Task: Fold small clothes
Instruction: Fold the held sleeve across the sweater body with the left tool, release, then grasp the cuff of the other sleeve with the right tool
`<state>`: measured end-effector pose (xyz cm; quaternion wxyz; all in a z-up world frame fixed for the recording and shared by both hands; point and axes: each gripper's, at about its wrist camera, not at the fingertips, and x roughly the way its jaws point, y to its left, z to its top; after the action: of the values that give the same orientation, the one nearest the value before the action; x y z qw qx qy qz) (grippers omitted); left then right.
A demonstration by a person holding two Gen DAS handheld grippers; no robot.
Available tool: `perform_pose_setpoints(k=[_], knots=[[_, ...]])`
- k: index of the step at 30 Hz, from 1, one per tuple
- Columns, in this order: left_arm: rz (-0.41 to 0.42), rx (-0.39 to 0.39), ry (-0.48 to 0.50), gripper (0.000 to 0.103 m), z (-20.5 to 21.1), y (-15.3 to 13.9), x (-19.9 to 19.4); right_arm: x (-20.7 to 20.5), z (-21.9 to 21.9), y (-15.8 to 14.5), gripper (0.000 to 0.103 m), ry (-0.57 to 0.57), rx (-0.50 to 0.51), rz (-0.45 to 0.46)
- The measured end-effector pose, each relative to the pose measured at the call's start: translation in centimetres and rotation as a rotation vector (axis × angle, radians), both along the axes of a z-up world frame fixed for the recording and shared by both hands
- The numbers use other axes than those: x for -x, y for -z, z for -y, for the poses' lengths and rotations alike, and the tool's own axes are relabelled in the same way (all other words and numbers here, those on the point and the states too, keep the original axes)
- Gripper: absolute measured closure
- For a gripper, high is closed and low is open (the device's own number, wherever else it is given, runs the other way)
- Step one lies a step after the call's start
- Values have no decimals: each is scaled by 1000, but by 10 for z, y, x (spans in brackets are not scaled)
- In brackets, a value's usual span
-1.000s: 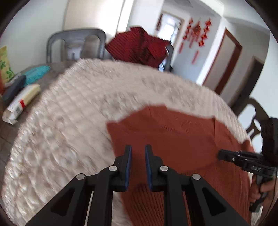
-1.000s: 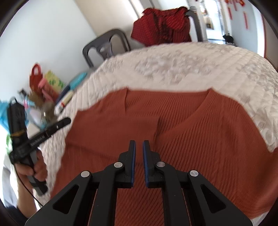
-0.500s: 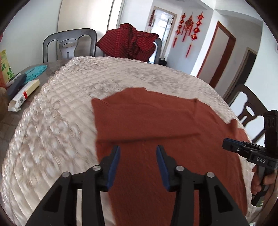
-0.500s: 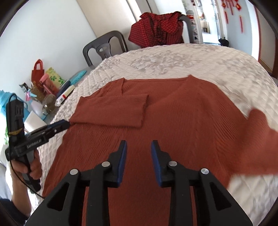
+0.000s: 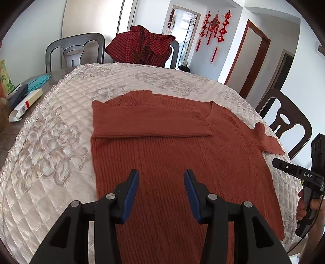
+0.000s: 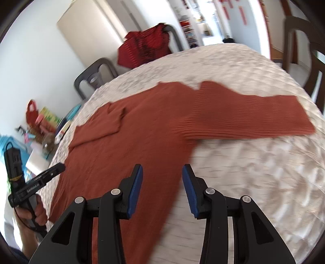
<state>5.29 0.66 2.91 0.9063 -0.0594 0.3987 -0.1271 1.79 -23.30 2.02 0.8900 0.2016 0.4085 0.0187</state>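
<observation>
Showing both tools [image 5: 161,187] [image 6: 162,183] apart, only right view shows sweater's [image 6: 130,146] outstretched sleeve [image 6: 249,115].

You're working in a bright room with plain white walls [image 5: 89,18], daylight pouring in through the doorway [image 5: 185,38] at the back. There's a quilted cream table cover [image 5: 50,132], dark chairs [image 5: 75,51] around it, one with a red checked garment [image 5: 142,48] slung over the back. Red knot decorations [image 5: 213,28] hang on the far wall next to a brown-framed door [image 5: 249,58].
</observation>
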Motion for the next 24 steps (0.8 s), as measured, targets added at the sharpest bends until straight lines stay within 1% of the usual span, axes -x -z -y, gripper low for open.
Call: perform_pose_setpoints(k=[2,4,8,10,14,16,18,21,23,24], knots=[[7,-2,12,54,6,-3,-2,5,12,0,62,40,-5,4],[20,-2,31,50,14,-6,-4,9,31,-1,62,111,-15,9],[29,-6,51,50,25,-5,-10,19,63,1,62,232,-47,2],[21,-12,49,50,28,-1,-14,23,82,5,62,315,-63,-11],[-12,-13,44,50,28,10,-18,29,111,12,62,427,-113,-19],[-27,-15,41,50,28,15,-18,30,125,14,62,462,-163,8],[-55,-28,36,50,28,21,-19,27,133,15,62,495,-180,16],[-55,-33,45,49,27,23,-15,24,142,17,62,539,-224,38],[-52,-32,49,49,27,23,-14,21,144,17,62,559,-217,48],[-50,-33,50,49,27,23,-14,19,145,17,66,566,-211,51]])
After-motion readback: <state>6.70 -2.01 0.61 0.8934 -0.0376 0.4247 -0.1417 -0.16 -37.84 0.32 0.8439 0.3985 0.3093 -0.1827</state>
